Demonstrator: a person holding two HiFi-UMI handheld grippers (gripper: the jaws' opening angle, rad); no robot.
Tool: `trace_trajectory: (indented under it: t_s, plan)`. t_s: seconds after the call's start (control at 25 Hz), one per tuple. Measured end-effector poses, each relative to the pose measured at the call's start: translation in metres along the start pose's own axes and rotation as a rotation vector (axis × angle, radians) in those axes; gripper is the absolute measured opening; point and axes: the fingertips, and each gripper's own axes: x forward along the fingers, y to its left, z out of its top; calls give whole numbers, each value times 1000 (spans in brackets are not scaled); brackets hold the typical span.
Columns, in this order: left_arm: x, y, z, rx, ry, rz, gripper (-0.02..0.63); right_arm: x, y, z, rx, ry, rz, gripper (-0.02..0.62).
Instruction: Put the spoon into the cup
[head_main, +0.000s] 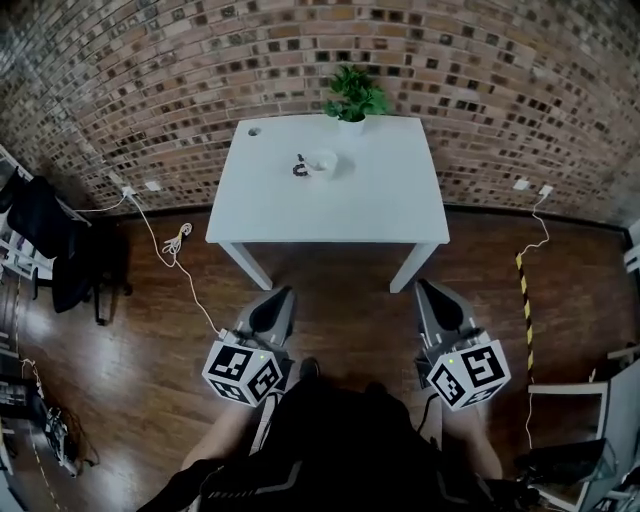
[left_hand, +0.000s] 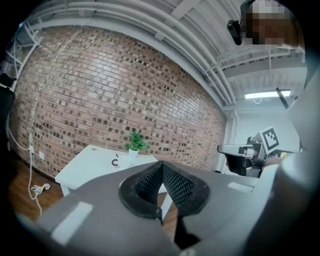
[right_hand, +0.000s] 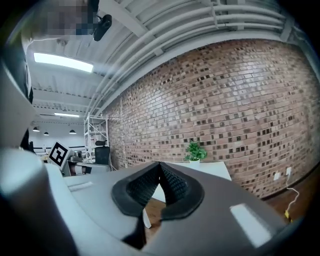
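Note:
Far ahead in the head view, a white cup (head_main: 322, 162) stands on the white table (head_main: 380, 205), and a small dark spoon (head_main: 299, 168) lies just to its left. The left gripper view shows the spoon (left_hand: 115, 162) as a tiny dark shape on the table (left_hand: 82, 169). My left gripper (head_main: 285, 293) (left_hand: 162, 169) and right gripper (head_main: 421, 286) (right_hand: 160, 168) are over the wooden floor, well short of the table. Both point at it, shut and empty, with their ribbed pads meeting at the tip.
A potted plant (head_main: 352, 96) (left_hand: 135, 142) (right_hand: 195, 150) stands at the table's far edge against the brick wall. White cables (head_main: 175, 245) trail on the floor at the left near a black chair (head_main: 55, 245). A yellow-black strip (head_main: 524, 300) lies at the right.

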Motion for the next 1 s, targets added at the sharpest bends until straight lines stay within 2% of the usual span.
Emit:
trace_trajectory:
  t_s: [0.12, 0.24, 0.28, 0.44, 0.56, 0.72, 1.0]
  plan:
    - [-2, -23, 9, -17, -39, 73, 0, -21, -11, 4, -15, -19, 57, 6]
    - [5, -59, 4, -102, -61, 62, 0, -48, -39, 6, -34, -18, 35, 6]
    - [6, -70, 0, -106, -57, 61, 0, -55, -46, 5, -30, -15, 42, 6]
    - [-2, -98, -7, -50, -44, 96, 0, -73, -54, 1, -12, -1, 114, 6]
    - [-7, -113, -5, -32, -51, 97, 0, -86, -54, 4, -19, -8, 137, 6]
    - [-14, -125, 5, -7, -51, 105, 0, -93, -54, 13, -27, -37, 138, 6]
    - [-36, -127, 23, 10, -84, 99, 0, -94, -43, 6, -7, -8, 135, 6]
